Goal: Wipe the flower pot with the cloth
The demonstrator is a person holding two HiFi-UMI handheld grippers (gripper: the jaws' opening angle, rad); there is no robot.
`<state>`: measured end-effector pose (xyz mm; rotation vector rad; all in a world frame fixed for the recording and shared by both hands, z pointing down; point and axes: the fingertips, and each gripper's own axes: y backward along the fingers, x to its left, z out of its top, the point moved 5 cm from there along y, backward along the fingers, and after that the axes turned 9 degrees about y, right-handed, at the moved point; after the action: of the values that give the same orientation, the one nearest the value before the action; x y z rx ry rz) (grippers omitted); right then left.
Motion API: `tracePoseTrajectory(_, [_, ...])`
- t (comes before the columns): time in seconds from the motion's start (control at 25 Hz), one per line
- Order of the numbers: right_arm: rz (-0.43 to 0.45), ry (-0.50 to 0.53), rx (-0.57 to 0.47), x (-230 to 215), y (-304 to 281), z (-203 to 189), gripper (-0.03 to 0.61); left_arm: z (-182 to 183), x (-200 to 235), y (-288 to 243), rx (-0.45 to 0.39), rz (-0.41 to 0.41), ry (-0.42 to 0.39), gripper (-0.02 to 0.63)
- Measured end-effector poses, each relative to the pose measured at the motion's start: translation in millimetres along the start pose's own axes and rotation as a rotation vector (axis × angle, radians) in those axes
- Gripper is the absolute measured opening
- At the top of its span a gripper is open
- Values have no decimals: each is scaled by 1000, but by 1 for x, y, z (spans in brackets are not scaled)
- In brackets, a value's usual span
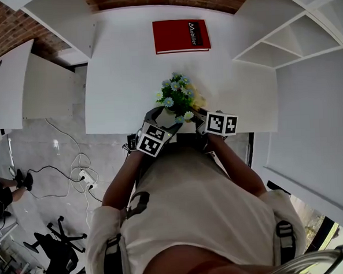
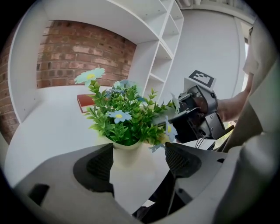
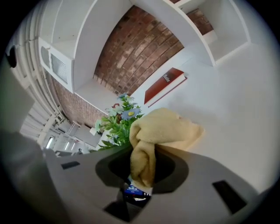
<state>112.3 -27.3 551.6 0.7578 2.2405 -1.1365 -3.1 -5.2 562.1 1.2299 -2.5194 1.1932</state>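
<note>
Flower pot (image 2: 127, 153): cream, upright at the near edge of the white counter (image 1: 121, 78), filled with green foliage and pale blue flowers (image 1: 177, 95).

Left gripper (image 2: 138, 164): at the pot's left side in the head view. Jaws wide apart with the pot between them, one pad against the pot's wall, the other standing clear of it, nothing clamped.

Right gripper (image 3: 142, 167): at the pot's right side, close to the foliage. Jaws drawn in on a yellow cloth (image 3: 164, 131), pinched in an upright fold between the pads, the rest bunched out past the tips, just beside the leaves. Contact between cloth and pot not discernible in any view.

Red book (image 1: 181, 35): flat on the counter, well beyond the pot, toward the far edge.

White shelving (image 1: 287, 39): to the right of the pot and beyond it.

Brick wall (image 2: 78, 52): behind the pot, past the counter's far edge.
</note>
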Motion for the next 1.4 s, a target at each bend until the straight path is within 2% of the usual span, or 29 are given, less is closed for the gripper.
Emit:
tracePoseTrajectory(0.2, [-19,-56,46,-18,-12,-26,107,-1,1,0,1,-2,-20,374])
tracePoseTrajectory(0.4, [-87,-52,138,-36,-23,-49,106,-2,1,1,13,-30,-44,374])
tracePoseTrajectory(0.48, [-83,-53,140,-37,-23,-48,107,-1,6,8,35,-50,-87,374])
tracePoseTrajectory(0.64, [-80,-42,155,-39,-21,-47,107,11,40,24,57,-19,-183,374])
tracePoseTrajectory(0.8, [-75,-34,154,-37,-18,-40,107,29,59,17,90,-69,-273,376])
tracePoseTrajectory(0.96, [9,-11,102,-18,-8,-20,106,33,55,-2,124,-116,-337,376])
tracePoseTrajectory(1.12, [78,-15,28,-2,0,-2,106,30,50,-10,84,-110,-300,374])
tracePoseTrajectory(1.28, [62,-50,7,-7,-5,-7,106,32,46,-8,12,-59,-210,374])
tracePoseTrajectory(1.4, [43,-66,40,-13,-12,-22,106,28,44,-6,-52,11,-130,374])
